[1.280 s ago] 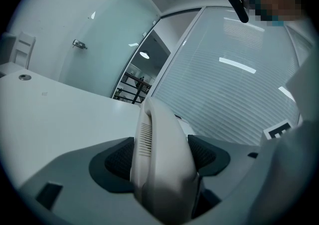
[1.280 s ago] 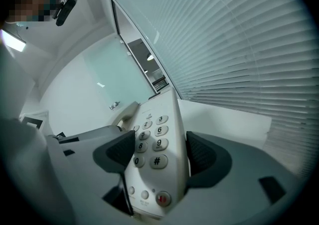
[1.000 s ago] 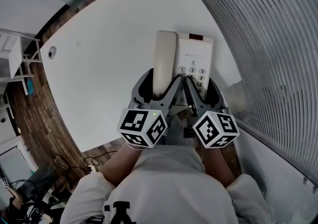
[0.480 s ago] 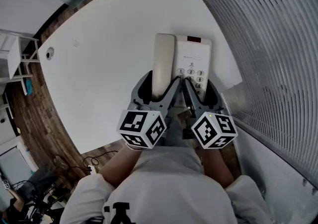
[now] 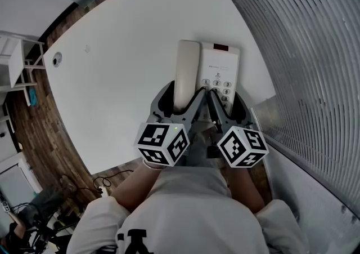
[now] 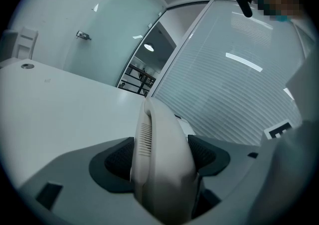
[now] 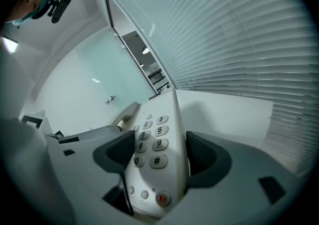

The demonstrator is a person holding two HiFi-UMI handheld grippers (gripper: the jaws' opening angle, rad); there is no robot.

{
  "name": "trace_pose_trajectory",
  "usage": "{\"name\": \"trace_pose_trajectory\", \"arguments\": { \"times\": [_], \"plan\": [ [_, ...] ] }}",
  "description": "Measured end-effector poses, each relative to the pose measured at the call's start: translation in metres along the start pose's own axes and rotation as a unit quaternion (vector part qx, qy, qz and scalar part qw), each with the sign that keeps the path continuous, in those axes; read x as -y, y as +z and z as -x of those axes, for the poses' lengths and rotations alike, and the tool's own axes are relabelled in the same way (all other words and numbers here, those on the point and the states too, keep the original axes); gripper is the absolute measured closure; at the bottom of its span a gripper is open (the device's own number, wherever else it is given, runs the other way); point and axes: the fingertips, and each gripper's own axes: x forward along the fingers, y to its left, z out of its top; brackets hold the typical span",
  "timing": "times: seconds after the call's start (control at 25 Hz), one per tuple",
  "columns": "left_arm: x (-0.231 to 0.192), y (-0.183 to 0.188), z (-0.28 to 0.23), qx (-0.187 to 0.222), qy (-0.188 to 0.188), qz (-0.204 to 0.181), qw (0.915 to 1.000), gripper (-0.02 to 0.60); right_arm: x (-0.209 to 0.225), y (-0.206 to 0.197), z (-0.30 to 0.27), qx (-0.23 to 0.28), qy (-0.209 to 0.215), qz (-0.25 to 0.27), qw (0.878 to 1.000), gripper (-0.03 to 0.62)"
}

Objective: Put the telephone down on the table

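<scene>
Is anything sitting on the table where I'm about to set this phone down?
Nothing visible does. The table shows bare white all around the telephone, which the left gripper and right gripper both grip. The patch directly beneath it is hidden.

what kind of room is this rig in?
Probably an office or meeting room: a cream push-button desk telephone, a large white rounded table, white slatted blinds along one side, and a frosted glass wall beyond.
</scene>
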Motion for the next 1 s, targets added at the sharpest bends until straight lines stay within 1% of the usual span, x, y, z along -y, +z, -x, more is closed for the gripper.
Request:
{"name": "trace_pose_trajectory", "arguments": {
  "times": [0.4,1.0],
  "plan": [
    [-0.006,-0.005,-0.003,-0.011,0.003,0.013,0.9998,0.253,0.002,-0.005,-0.004,-0.013,-0.006,-0.001,1.000,0.273],
    [-0.011,-0.012,-0.008,-0.020,0.011,0.019,0.9996,0.253,0.008,-0.011,-0.010,-0.029,-0.009,-0.009,0.999,0.273]
  ]
}}
